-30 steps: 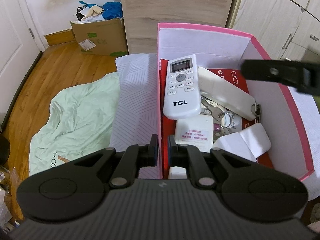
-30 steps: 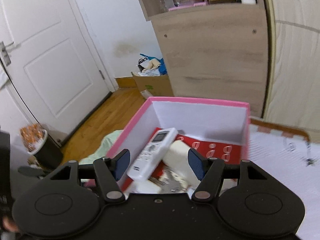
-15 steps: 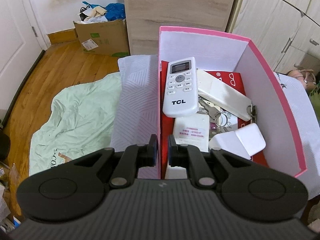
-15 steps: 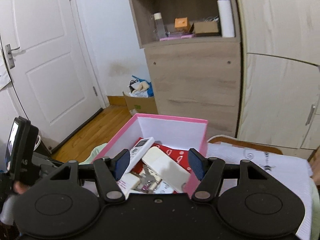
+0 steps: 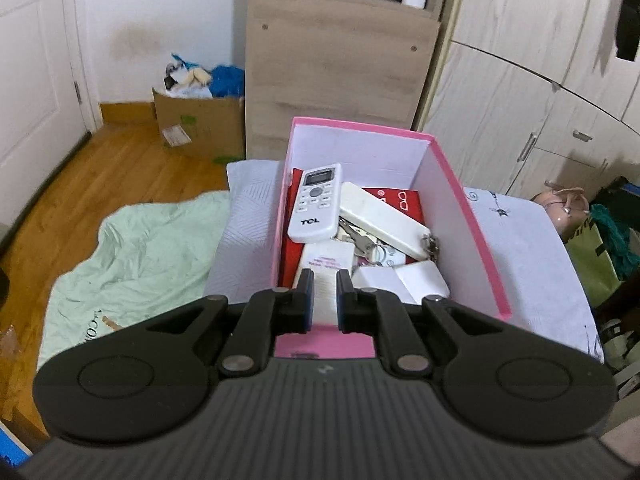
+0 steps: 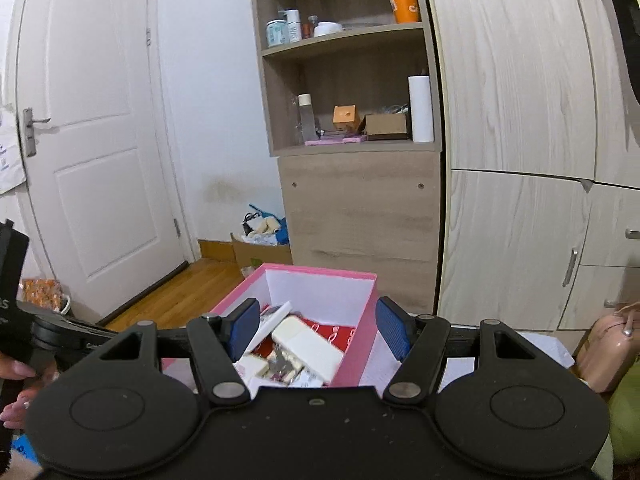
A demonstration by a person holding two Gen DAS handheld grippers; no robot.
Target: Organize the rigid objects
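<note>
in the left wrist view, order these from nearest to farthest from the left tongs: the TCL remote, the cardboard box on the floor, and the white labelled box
1. White labelled box: right ahead of the left tongs, at the pink box's near end.
2. TCL remote: farther in, along the left wall.
3. Cardboard box: on the floor beyond, to the left.

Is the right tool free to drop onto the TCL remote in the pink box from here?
Probably yes: the right tool is open above the box, and the remote lies uncovered on top of the pile.
</note>
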